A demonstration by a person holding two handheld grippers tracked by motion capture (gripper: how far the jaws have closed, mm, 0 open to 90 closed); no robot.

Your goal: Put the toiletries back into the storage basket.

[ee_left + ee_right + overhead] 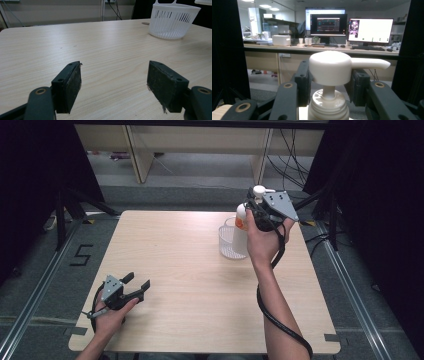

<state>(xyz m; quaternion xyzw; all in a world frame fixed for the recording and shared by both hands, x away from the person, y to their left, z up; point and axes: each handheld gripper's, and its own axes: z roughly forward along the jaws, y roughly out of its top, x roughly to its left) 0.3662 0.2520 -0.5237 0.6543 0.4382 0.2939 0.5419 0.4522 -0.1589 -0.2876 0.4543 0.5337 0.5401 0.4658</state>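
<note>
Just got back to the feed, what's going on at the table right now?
A person works a claw in each hand. The right claw is shut on a white pump bottle, gripping it just below the pump head and holding it upright at the white slotted basket on the far right part of the wooden table. The left claw rests open near the table's front left corner, with nothing between its jaws.

One pump bottle [242,227] is in view, white with an orange label, and it has one pump head [332,67] with a single spout. One white slotted basket [173,21] stands on the one wooden bench [190,285]. Two tools are in use: the left tool [140,287] and the right tool [252,210], each with two black jaws, one cable and one grey three-cornered plate. Two hands hold them. Beyond the bench, three lit monitors [328,24] stand on one desk.
</note>
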